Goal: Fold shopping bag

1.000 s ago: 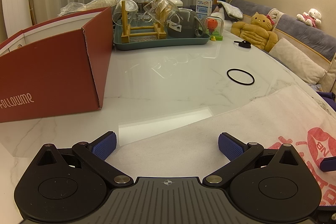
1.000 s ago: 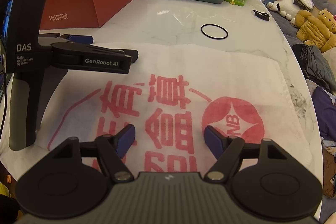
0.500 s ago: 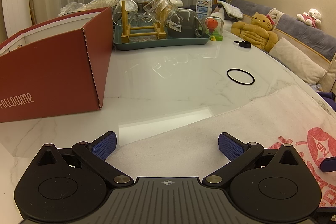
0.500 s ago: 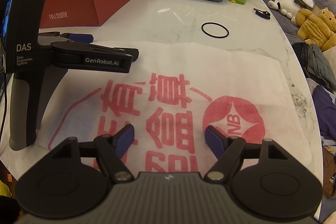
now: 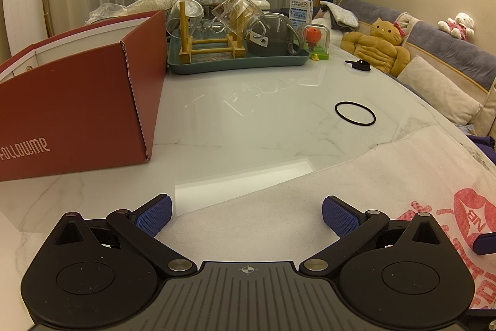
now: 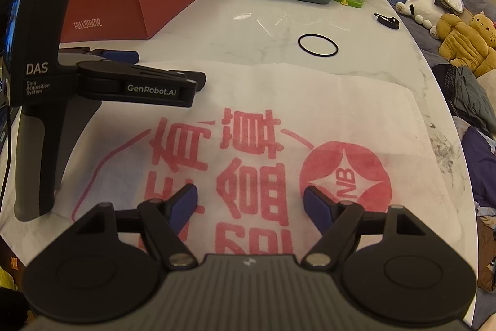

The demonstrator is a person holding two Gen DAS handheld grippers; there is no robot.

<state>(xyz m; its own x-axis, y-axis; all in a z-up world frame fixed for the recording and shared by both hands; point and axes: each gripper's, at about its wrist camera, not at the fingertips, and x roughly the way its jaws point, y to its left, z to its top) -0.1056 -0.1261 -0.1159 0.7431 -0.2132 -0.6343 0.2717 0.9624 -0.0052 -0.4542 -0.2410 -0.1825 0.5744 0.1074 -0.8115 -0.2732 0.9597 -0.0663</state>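
Observation:
A white non-woven shopping bag [image 6: 341,114] with red print lies flat on the marble table; it also shows in the left wrist view [image 5: 387,176]. My left gripper [image 5: 247,214] is open and empty, its fingers low over the bag's left far corner. In the right wrist view the left gripper [image 6: 169,64] stands at the left. My right gripper [image 6: 250,202] is open and empty, hovering over the printed middle of the bag near its front.
A red cardboard box [image 5: 77,107] stands at the left. A green tray [image 5: 238,64] with glassware stands at the back. A black ring [image 5: 355,113] and a small black clip [image 5: 358,64] lie on the table. A sofa with plush toys [image 5: 378,48] is on the right.
The right gripper has drifted slightly, shifting its view a little. The left gripper has not moved, and the bag lies as before.

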